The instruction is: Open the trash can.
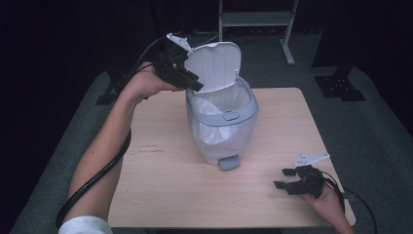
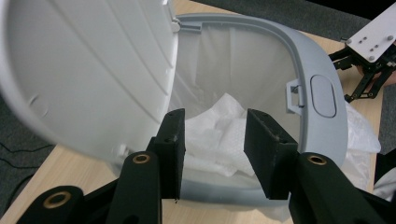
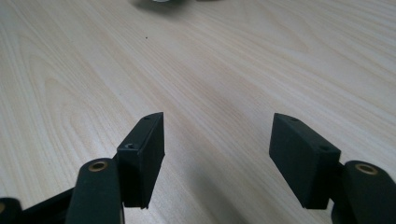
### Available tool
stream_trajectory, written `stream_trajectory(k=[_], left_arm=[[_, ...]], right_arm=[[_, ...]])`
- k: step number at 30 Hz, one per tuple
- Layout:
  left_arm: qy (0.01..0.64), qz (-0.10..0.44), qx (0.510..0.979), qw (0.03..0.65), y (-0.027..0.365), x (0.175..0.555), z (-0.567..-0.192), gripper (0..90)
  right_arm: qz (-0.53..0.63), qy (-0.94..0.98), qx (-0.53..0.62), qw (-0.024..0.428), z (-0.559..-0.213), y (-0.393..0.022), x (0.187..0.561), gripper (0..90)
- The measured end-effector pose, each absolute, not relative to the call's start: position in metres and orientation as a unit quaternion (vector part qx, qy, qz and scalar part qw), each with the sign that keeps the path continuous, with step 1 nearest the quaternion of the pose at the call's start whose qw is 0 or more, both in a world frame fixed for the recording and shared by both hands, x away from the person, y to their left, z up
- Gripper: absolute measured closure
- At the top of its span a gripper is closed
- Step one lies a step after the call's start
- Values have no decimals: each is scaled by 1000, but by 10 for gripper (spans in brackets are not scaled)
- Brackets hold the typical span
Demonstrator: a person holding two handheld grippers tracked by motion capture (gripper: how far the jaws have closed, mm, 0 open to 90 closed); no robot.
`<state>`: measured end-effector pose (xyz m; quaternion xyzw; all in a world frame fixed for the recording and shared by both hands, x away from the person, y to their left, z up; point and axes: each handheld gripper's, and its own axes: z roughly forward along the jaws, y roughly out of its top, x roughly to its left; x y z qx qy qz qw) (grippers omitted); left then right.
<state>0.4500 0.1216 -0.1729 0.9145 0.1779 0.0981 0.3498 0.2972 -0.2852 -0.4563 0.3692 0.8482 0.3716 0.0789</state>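
Note:
A pale grey pedal bin stands at the middle of the wooden table, its lid tipped up and back. A white liner bag lies crumpled inside it and spills over the rim. My left gripper hovers at the bin's back left rim, right beside the raised lid. Its jaws are apart, and between them I see only the liner below. My right gripper rests low over the table's front right and stands open above bare wood.
The bin's foot pedal sticks out toward me, and a latch button sits on its front rim. A metal frame and dark stand bases stand on the grey floor beyond the table. A black cable trails along the left forearm.

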Motion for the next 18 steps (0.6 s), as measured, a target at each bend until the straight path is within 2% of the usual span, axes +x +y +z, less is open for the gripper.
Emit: stream_trajectory(k=[18], left_arm=[[202, 115, 904, 358, 163, 453, -177, 500]], right_arm=[[367, 850, 371, 78, -458, -284, 299, 347]])
